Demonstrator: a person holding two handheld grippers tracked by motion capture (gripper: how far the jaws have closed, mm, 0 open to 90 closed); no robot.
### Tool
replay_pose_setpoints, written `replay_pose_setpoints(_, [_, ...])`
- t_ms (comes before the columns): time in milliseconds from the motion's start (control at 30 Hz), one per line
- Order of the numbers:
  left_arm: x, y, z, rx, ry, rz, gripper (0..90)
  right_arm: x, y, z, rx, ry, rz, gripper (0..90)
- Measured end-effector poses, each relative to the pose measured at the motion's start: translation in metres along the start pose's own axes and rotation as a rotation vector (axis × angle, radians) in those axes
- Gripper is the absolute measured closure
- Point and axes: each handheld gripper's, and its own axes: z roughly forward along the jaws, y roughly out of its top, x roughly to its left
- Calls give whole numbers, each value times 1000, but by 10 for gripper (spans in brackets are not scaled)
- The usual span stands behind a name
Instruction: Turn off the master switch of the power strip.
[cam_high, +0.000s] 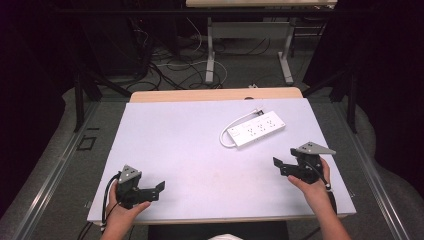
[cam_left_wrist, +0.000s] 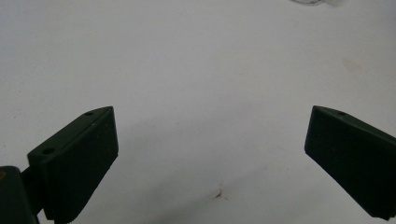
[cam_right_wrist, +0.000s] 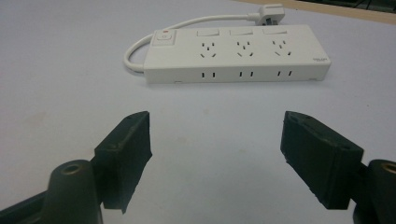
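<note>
The left gripper (cam_high: 159, 188), held in the person's left hand (cam_high: 122, 207) at the lower left of the high view, has its jaws spread wide with nothing between them; in the left gripper view the same gripper (cam_left_wrist: 210, 140) shows its two black jaws far apart at the lower corners, with bare white table surface (cam_left_wrist: 196, 70) between and a small dark speck (cam_left_wrist: 218, 194) low in the middle. The right gripper (cam_high: 276, 165), in the right hand (cam_high: 312, 185) at the lower right of the high view, also stands wide and empty, its grey three-cornered plate (cam_high: 313, 148) on top; its own view shows the gripper (cam_right_wrist: 215, 135) with jaws well apart over the table. Beyond those jaws, in the upper half of the right gripper view, lies a white power strip (cam_right_wrist: 236, 53) with three socket groups, three switches and a red-marked button at its left end, details the high view leaves too small to read. The high view shows the power strip (cam_high: 256, 129) lying at a slant, right of centre on the white table (cam_high: 175, 145), its cord (cam_high: 229, 129) looping round the left end to a plug (cam_high: 258, 111) just behind it, near the right gripper and well apart from the left. Past the table's far edge the high view shows cables (cam_high: 170, 67) on the floor.
</note>
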Motion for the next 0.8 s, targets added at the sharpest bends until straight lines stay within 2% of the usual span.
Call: replay_pose_setpoints(800, [-1,0,1,2,-1,0,27,17,18,29,7,13,-53,252])
